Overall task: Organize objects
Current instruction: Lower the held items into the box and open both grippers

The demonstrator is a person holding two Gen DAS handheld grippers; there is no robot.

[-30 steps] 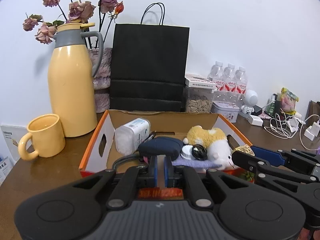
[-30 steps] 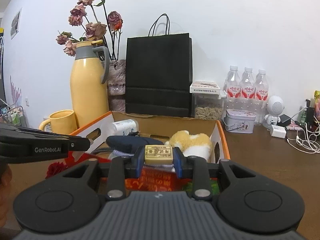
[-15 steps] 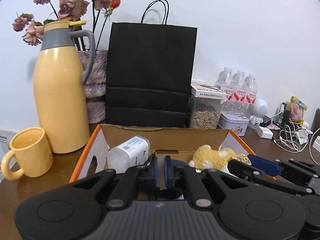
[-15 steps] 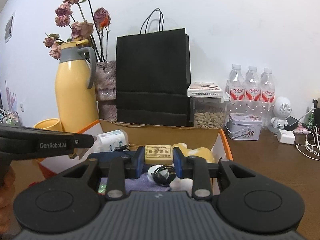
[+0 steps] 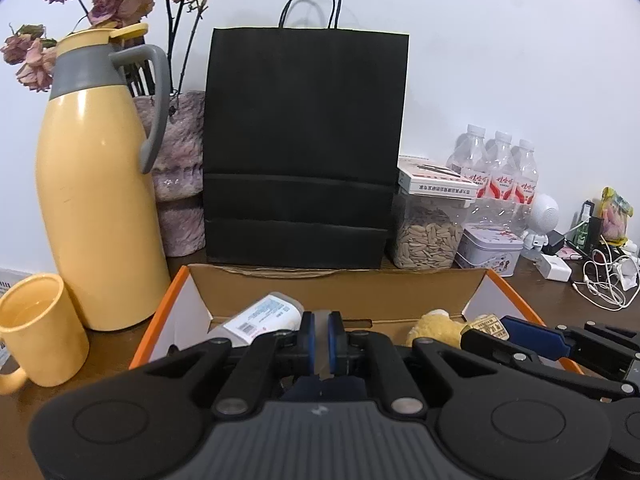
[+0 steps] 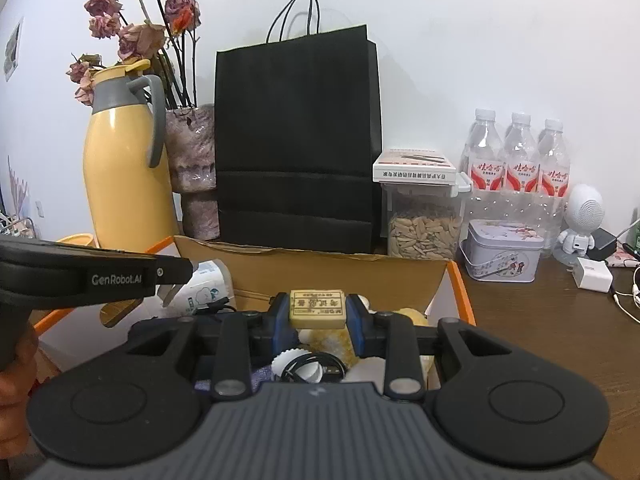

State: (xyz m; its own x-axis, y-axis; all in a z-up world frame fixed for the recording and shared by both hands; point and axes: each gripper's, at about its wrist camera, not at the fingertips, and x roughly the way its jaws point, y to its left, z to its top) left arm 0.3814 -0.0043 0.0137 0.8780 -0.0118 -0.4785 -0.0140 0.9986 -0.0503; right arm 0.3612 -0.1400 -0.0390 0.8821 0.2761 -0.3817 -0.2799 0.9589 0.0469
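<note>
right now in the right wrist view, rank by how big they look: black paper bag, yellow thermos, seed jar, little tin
1. black paper bag
2. yellow thermos
3. seed jar
4. little tin, though it sits nearer the camera, so its gap with the jar is unsure.

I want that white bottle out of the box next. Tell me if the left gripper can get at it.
Probably yes: the white bottle lies uncovered just ahead of the left gripper, but its jaws are nearly closed and must open first.
</note>
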